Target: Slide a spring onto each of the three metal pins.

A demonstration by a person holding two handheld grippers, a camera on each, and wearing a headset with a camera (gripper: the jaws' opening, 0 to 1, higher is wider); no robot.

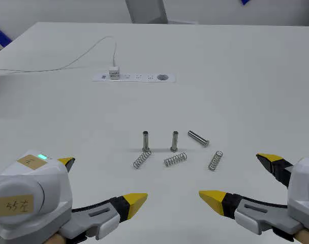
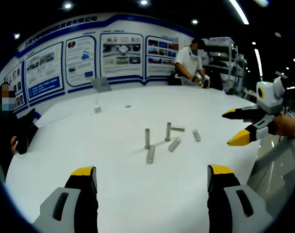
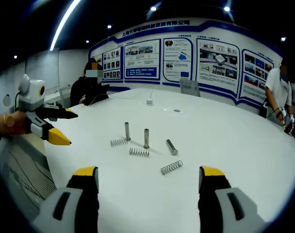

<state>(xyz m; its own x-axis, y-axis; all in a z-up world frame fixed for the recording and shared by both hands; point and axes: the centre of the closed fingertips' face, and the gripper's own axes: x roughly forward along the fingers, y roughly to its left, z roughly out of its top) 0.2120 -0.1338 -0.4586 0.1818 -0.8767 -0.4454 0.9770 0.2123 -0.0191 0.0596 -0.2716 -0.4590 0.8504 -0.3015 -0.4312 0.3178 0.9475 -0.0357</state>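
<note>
On the white table (image 1: 236,71) two metal pins stand upright, one on the left (image 1: 145,141) and one in the middle (image 1: 174,141). A third pin (image 1: 198,138) lies on its side to their right. Three springs lie loose in front of them: left (image 1: 141,159), middle (image 1: 175,159), right (image 1: 215,160). My left gripper (image 1: 101,184) is open near the front left edge, well short of the springs. My right gripper (image 1: 238,175) is open at the front right, nothing between its jaws. The pins (image 2: 147,138) (image 3: 146,138) and springs (image 2: 151,154) (image 3: 172,167) lie ahead of both grippers (image 2: 152,177) (image 3: 150,179).
A white power strip (image 1: 134,77) with a plugged-in adapter and cable (image 1: 88,51) lies at the back of the table. A chair back (image 1: 146,11) stands beyond the far edge. People stand or sit around the room (image 2: 188,60) (image 3: 91,85).
</note>
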